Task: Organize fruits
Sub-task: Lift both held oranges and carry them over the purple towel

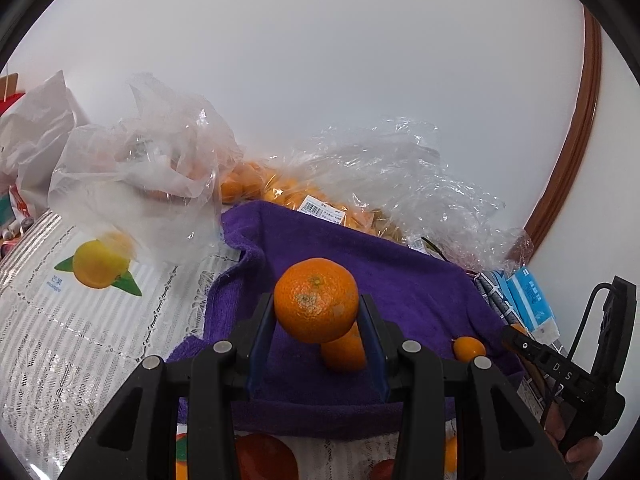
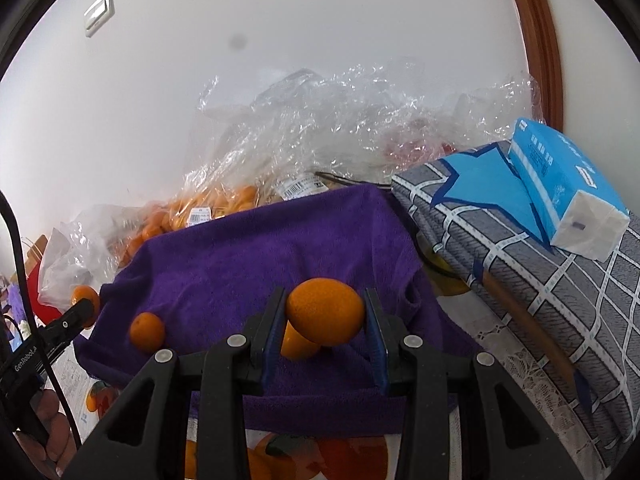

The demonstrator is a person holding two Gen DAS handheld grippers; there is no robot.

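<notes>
"mango" on tablecloth (image 1: 56, 284); "GenRobot" on left hand-held gripper (image 2: 86, 312) body.

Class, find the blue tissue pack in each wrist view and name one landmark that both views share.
Left wrist view: blue tissue pack at the right edge, beside the purple towel.
Right wrist view: upper right, lying on the grey checked cloth.
Shared landmark: the purple towel.

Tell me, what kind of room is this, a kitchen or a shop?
Most likely a table at home, not a shop: a fruit-printed tablecloth under a purple towel, supermarket bags of oranges with price labels, and a blue tissue pack against a plain wall.
</notes>
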